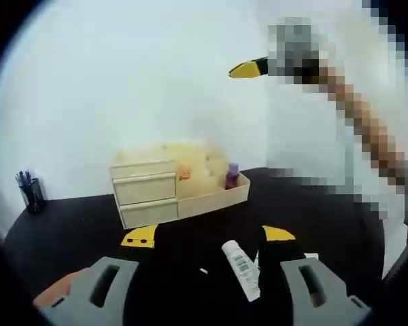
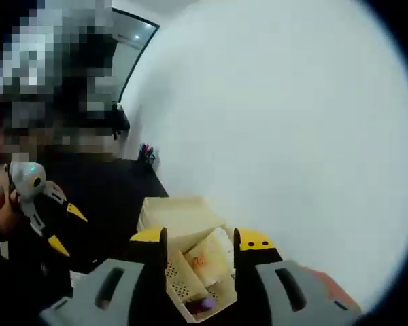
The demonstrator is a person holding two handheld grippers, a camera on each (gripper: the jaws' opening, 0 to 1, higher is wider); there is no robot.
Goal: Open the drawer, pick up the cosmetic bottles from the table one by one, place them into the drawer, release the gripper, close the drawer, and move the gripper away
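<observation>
The left gripper [image 1: 207, 236] hangs with its jaws spread above the black table [image 1: 68, 231]; a white cosmetic tube [image 1: 243, 269] lies between them, close to the right-hand jaw, and no jaw is seen touching it. Beyond the tube stands the pale wooden drawer organiser [image 1: 170, 187], its drawers pushed in, a purple bottle [image 1: 232, 176] in its open tray. A pen cup [image 1: 31, 193] sits well left of the organiser. The right gripper [image 2: 200, 238], jaws apart, frames the organiser from above.

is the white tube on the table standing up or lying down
Lying down: the white tube rests lengthwise on the black table between the left gripper jaws.
</observation>
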